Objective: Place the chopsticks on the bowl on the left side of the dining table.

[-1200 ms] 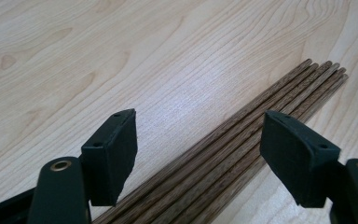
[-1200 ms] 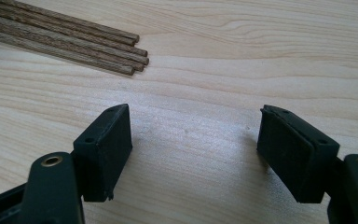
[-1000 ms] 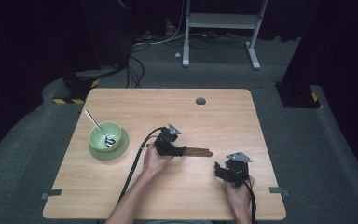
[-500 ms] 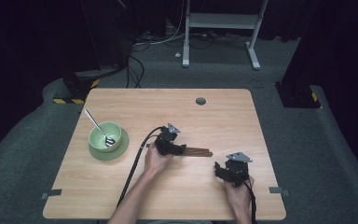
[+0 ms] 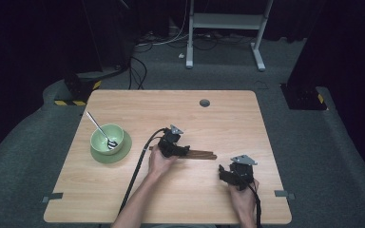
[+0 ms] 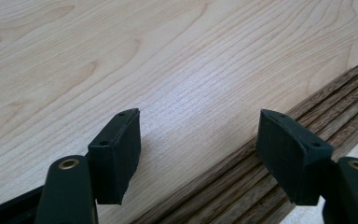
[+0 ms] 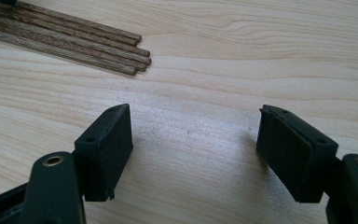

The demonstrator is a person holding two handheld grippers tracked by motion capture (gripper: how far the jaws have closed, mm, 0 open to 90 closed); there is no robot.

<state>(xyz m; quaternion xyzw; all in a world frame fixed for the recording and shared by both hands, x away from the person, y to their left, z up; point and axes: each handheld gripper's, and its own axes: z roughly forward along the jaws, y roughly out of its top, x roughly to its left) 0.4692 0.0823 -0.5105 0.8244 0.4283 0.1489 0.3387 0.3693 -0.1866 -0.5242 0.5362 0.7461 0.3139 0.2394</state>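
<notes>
The bundle of dark brown wooden sticks [image 5: 200, 154] lies mid-table, long axis parallel to the near edge, under the wide-open left gripper [image 6: 198, 140], while the equally open right gripper [image 7: 193, 140] sits nearer the near right corner.

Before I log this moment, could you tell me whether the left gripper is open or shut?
Open: the left gripper has its jaws wide apart over the dark sticks, gripping nothing.
</notes>
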